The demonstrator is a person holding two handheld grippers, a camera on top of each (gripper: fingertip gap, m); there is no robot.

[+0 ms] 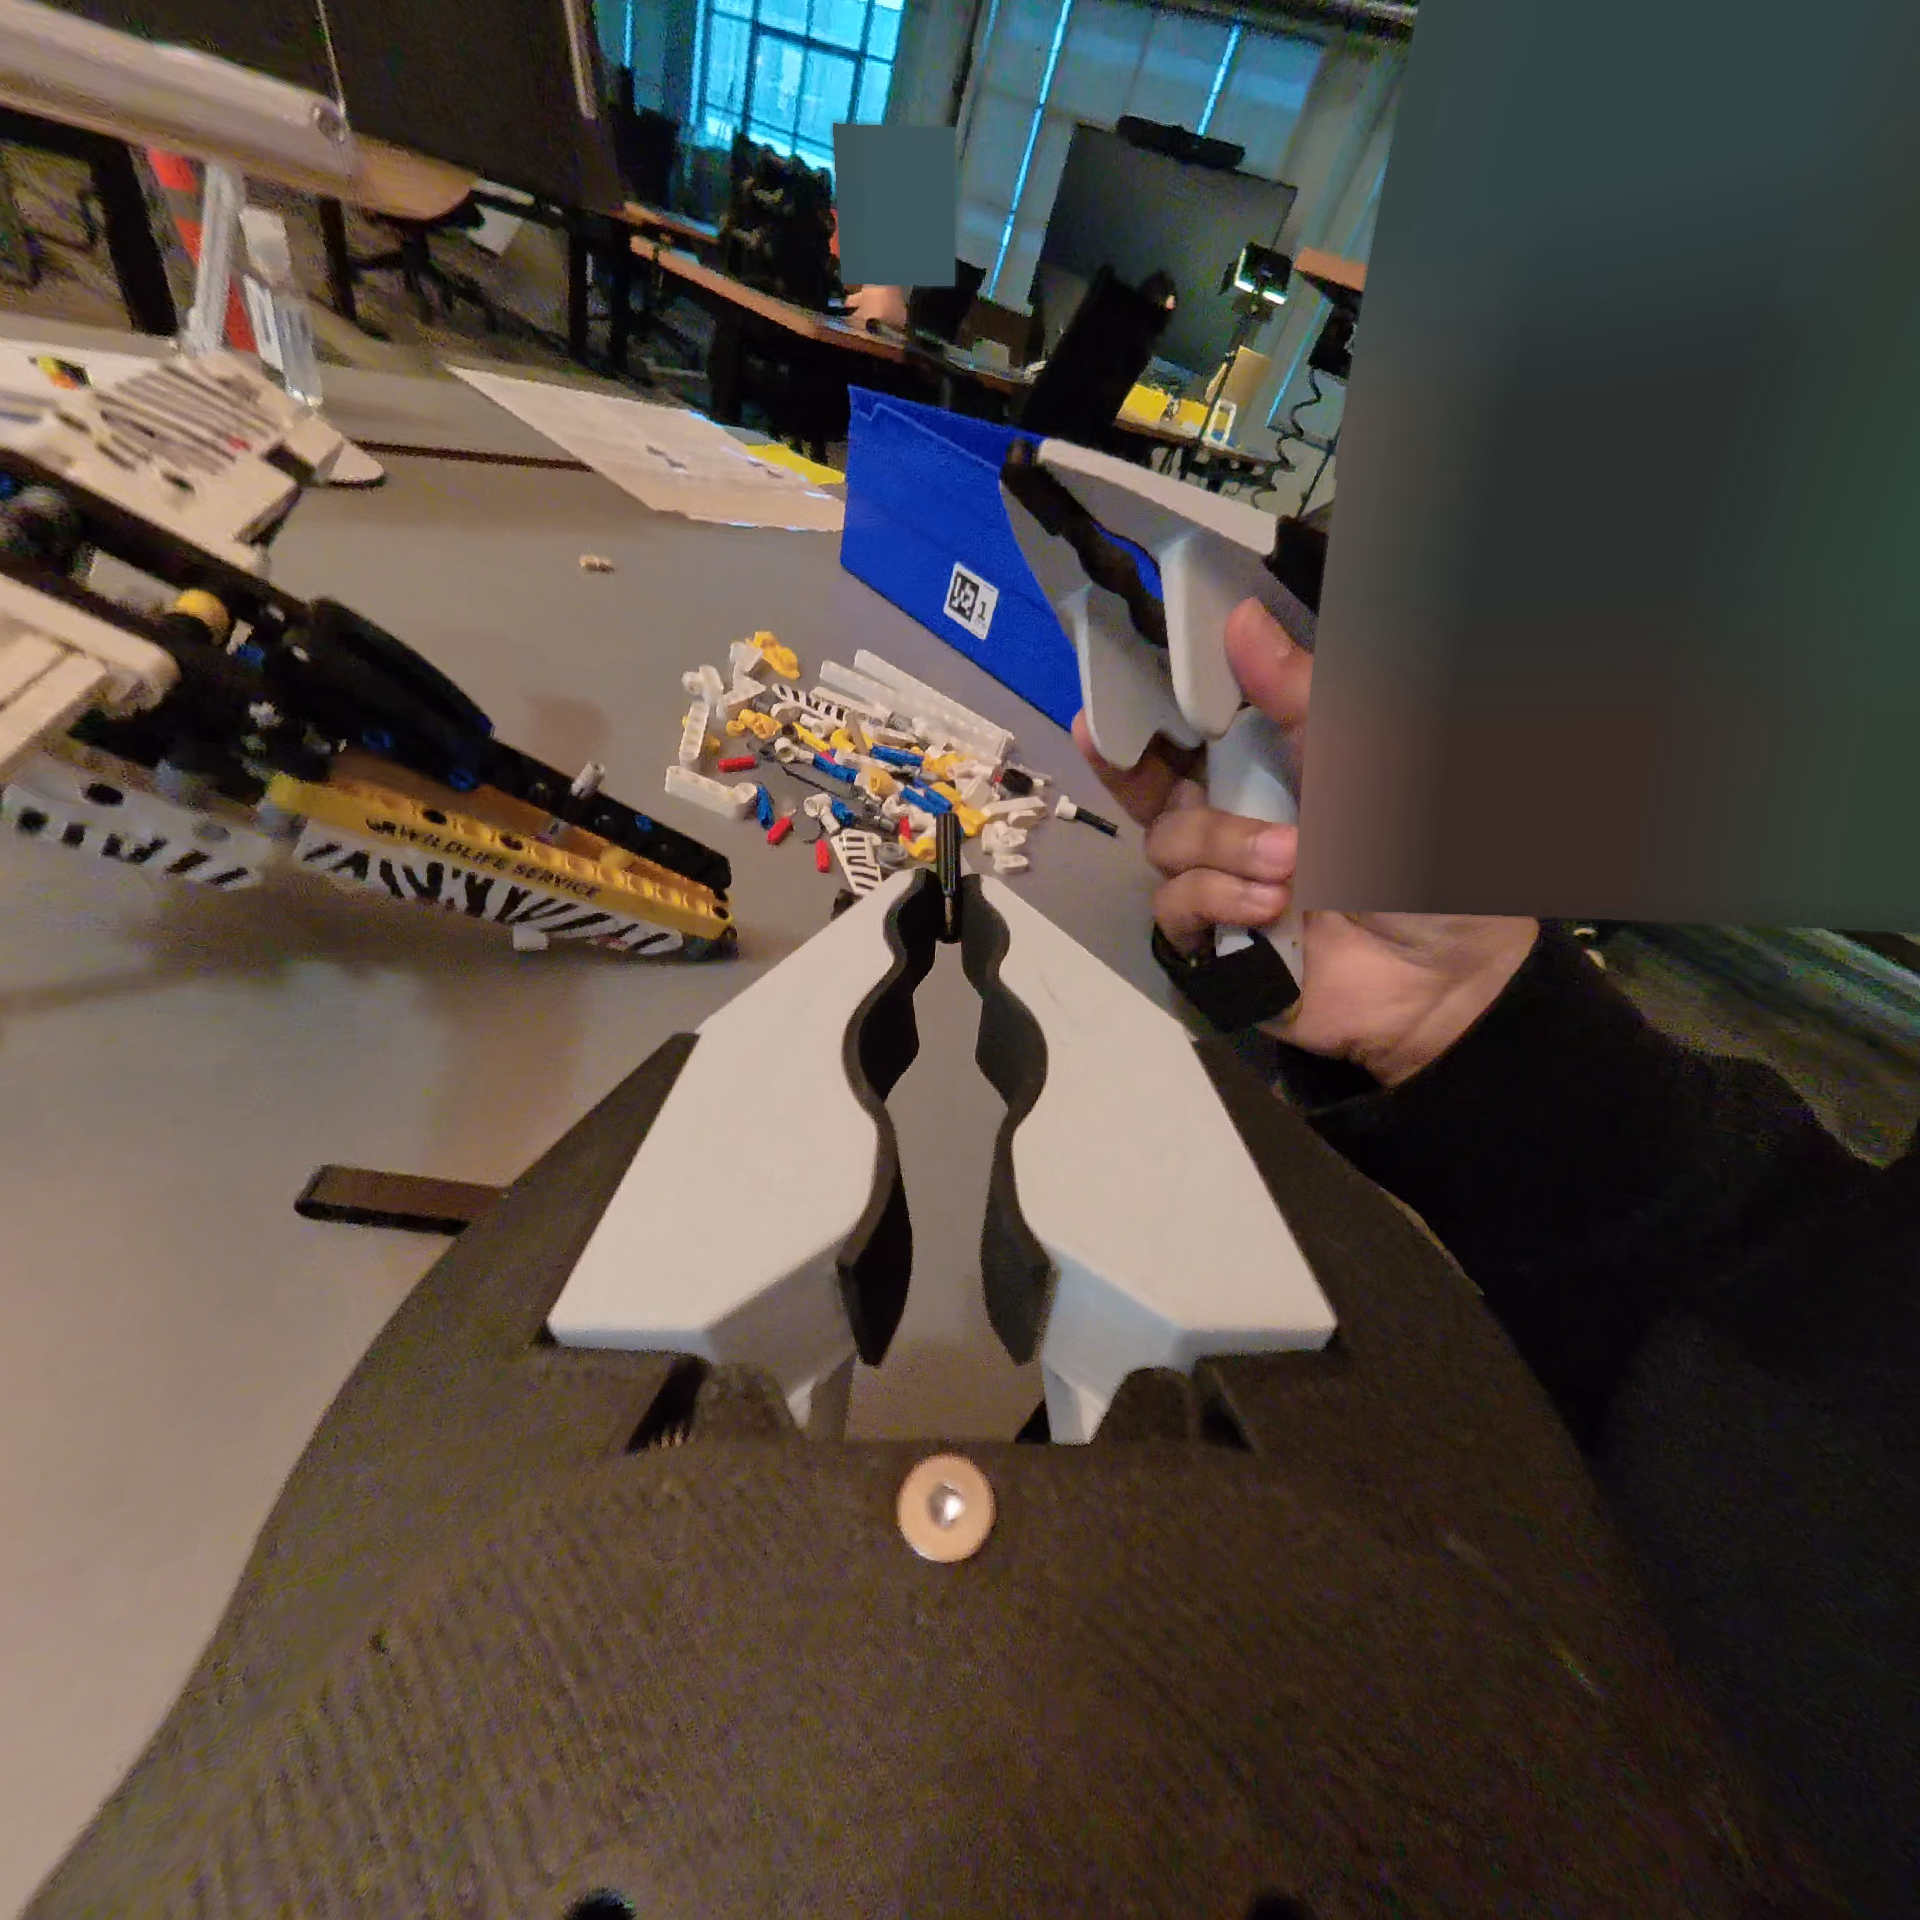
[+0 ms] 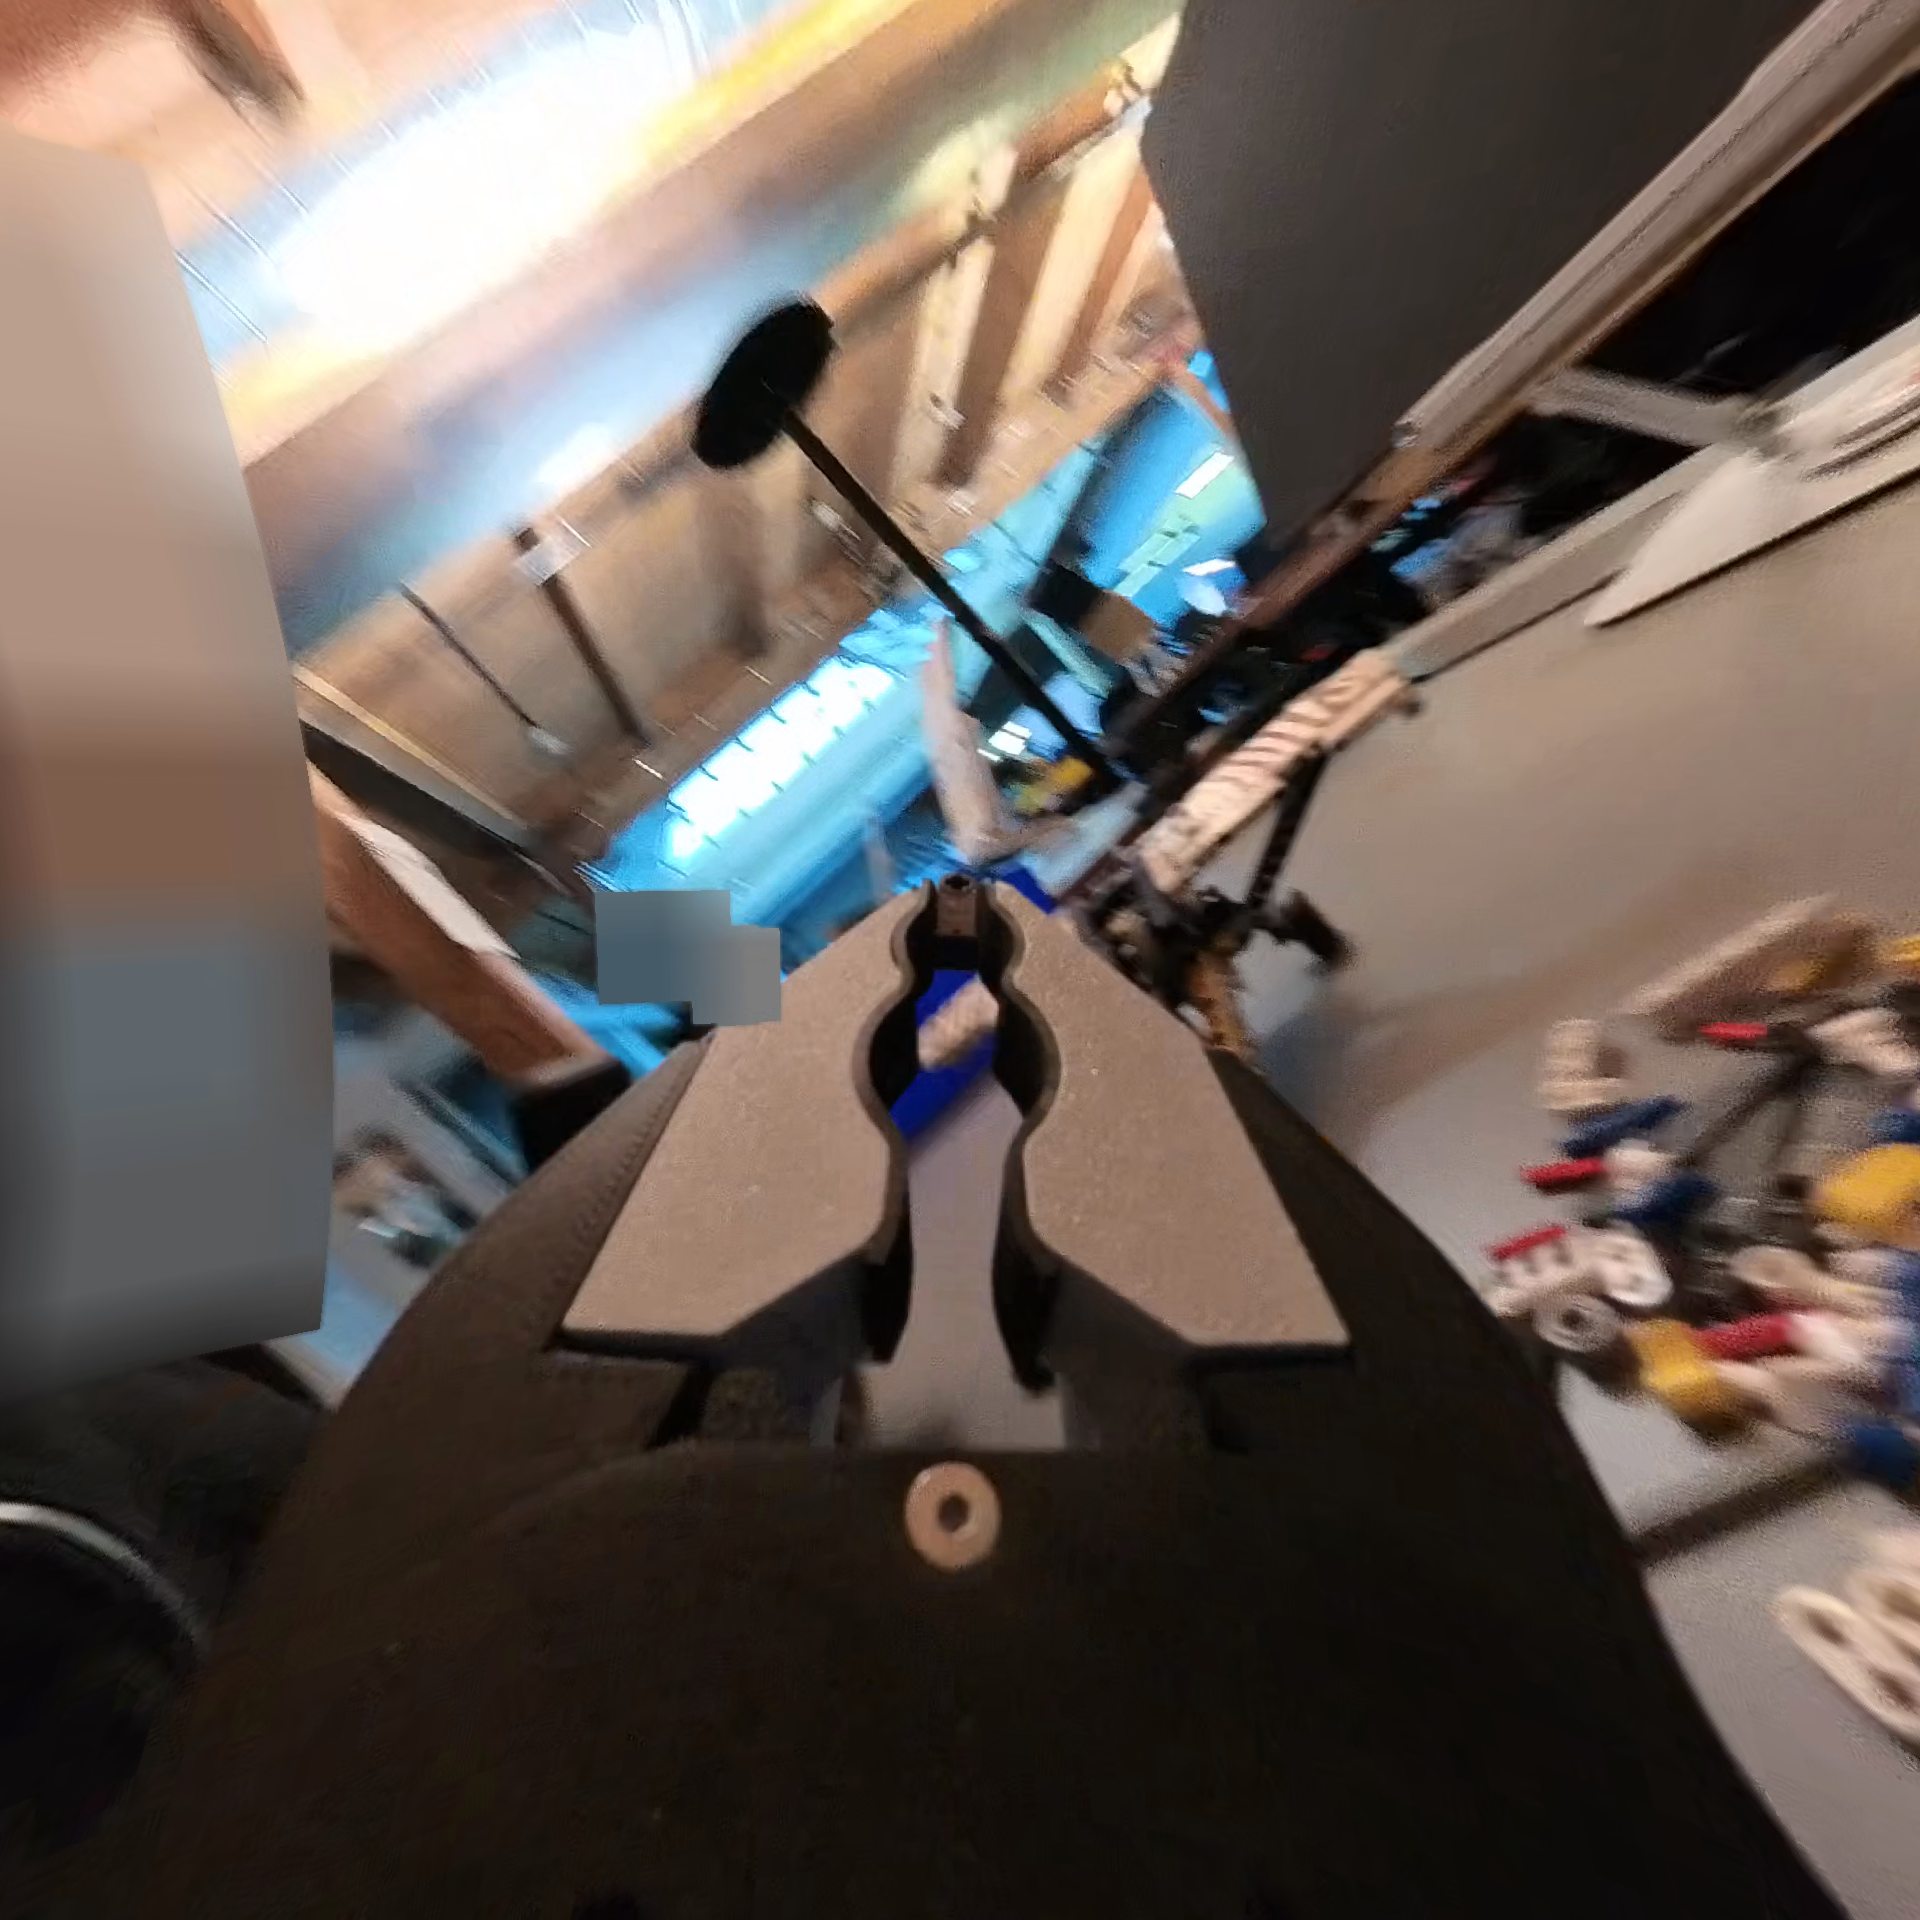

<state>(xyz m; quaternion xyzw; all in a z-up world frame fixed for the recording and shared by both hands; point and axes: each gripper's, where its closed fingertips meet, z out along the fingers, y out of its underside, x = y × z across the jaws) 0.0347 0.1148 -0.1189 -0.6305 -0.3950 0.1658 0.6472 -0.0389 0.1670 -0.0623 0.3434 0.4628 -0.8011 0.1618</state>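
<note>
Left gripper (image 1: 948, 896), frame centre, clamped on a thin black pin (image 1: 948, 862). Right gripper (image 2: 958, 920) pinching a small dark connector (image 2: 957, 914). Best held steady, above the brick pile (image 1: 862, 758).

The right gripper (image 2: 957, 914) pinches a small dark plastic peg (image 2: 957, 912) between its two tips. The view is tilted and blurry. To the right of the claw lies a pile of little white, blue, red and yellow plastic pieces (image 2: 1725, 1205) on the grey table (image 2: 1558, 831).
</note>
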